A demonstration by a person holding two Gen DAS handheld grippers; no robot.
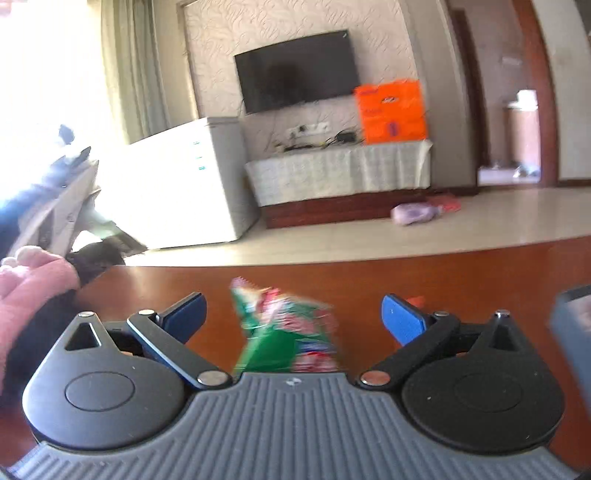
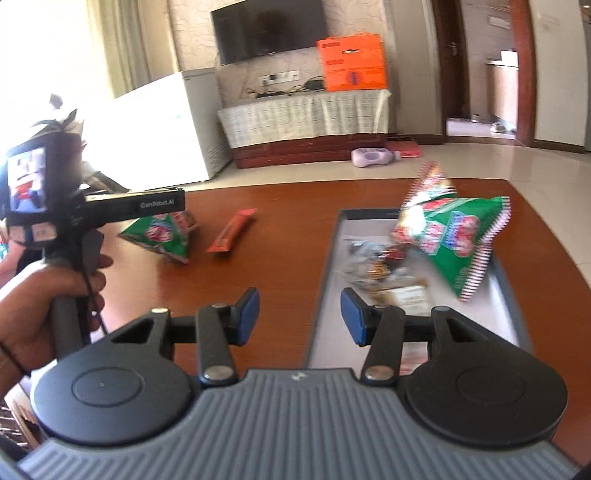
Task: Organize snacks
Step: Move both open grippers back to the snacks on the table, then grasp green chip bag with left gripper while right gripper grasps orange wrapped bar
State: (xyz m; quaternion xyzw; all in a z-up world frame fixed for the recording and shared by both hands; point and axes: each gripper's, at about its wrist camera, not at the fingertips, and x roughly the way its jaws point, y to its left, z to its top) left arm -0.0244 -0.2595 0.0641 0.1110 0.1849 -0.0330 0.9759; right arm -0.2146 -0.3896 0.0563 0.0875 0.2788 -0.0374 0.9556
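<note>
While blurred in both views, shows enough to place things. Left gripper [image 1: 291, 317]: jaws spread as wide as they go, blue pads far apart, nothing pinched. Between them, on the wooden table [image 1: 461, 273], lies a green snack bag [image 1: 284, 332] with red-and-white print, smeared by motion blur, just ahead of the gripper body and clear of both pads. Red tip of another wrapper peeks out just behind the right-hand pad. Dark edge of the tray [image 1: 570, 325] at far right of that view.

Right gripper [image 2: 299, 317]: jaws partly parted, pads touching nothing, empty gap over the table edge beside the tray [image 2: 332, 258]. Ahead and to the right of it, a second green snack bag [image 2: 454, 236], tilted and blurred, over the tray's far half, apart from the pads; cannot tell whether resting or airborne. Under it, in the tray, a jumble of smaller clear and printed packets [image 2: 380, 266].

Left of the tray, on bare table: red stick wrapper [image 2: 231, 236] lying slantwise, and beyond it the first green bag [image 2: 162, 236], right under the nose of the other handheld gripper, gripped by a hand [image 2: 48, 306] at the left edge.

Behind: wall television [image 2: 269, 27], orange box [image 2: 352, 62] on a cloth-draped cabinet.
</note>
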